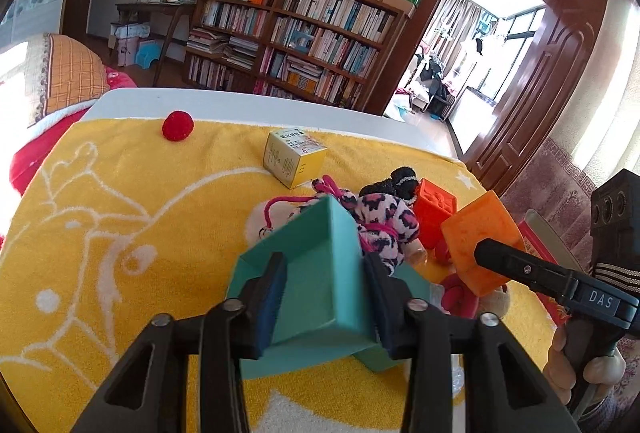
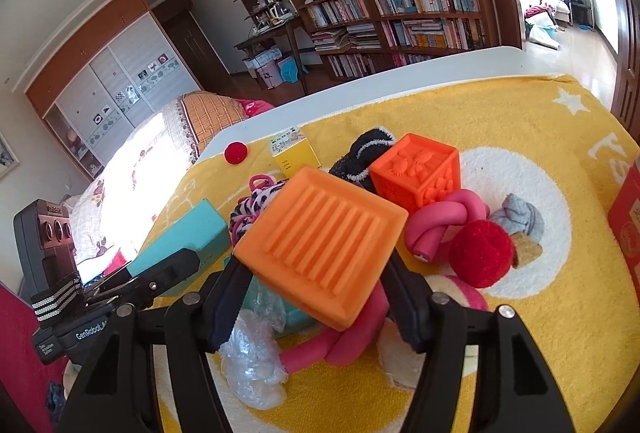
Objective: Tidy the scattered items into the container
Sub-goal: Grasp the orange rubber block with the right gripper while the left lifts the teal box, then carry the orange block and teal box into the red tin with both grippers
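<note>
My left claw is pinching the teal box, tilted, open side up, fingers on its two side walls, just above the yellow towel on the desk. My right claw is clamped on the light orange cube, held above the pile, just right of the box. Under it: pink foam knot, darker orange cube, big red pom-pom, grey cloth, crumpled clear plastic. Leopard-print doll touches the box's right wall. Yellow carton and small red pom-pom sit apart, farther back. Red box at right edge.
</note>
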Motion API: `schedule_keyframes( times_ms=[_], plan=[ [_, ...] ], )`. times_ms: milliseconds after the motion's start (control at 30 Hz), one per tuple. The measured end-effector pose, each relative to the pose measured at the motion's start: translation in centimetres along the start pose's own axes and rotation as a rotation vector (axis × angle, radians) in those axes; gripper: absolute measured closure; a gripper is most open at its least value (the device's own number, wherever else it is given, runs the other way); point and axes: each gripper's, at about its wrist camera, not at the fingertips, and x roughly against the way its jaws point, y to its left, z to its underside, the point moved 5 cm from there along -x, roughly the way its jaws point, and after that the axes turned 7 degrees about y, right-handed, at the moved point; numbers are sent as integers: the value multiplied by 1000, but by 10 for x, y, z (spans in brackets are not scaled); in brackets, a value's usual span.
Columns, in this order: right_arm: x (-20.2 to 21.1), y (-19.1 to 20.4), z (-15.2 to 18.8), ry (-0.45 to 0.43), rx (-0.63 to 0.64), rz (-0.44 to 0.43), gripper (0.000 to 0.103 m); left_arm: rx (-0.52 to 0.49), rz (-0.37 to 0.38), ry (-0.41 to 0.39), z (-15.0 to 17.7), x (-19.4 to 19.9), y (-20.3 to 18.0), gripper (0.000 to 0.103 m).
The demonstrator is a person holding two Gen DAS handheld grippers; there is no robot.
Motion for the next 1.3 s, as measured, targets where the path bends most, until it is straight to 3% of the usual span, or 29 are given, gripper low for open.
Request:
schedule_keyframes(
  times_ms=[100, 267, 333, 367, 533, 700, 767, 1000, 1300],
  plan=[
    [10, -5, -2, -24, -17, -2, 35, 4, -32, -1, 2, -2, 1, 66],
    [23, -21, 3, -48, -56, 8, 35, -13, -24, -3, 6, 0, -10, 67],
    [28, -26, 6, -52, -72, 7, 35, -29, -20, -7, 6, 2, -18, 81],
    [30, -28, 7, -56, -78, 7, 35, -37, -26, -12, 6, 4, -22, 81],
    [48, -35, 9, -98, -74, 19, 35, -75, -125, 4, 8, -1, -33, 81],
    [59, -38, 12, -122, -63, 35, 35, -51, -124, 22, 16, -7, -31, 82],
    [60, -40, 13, -121, -69, 31, 35, -35, -101, 32, 18, -8, -32, 90],
    [72, -45, 15, -151, -83, 29, 35, 17, -134, 39, 17, -10, -32, 97],
    [94, -58, 18, -204, -104, 46, 35, -7, -192, -40, 7, 16, -43, 101]
  ],
)
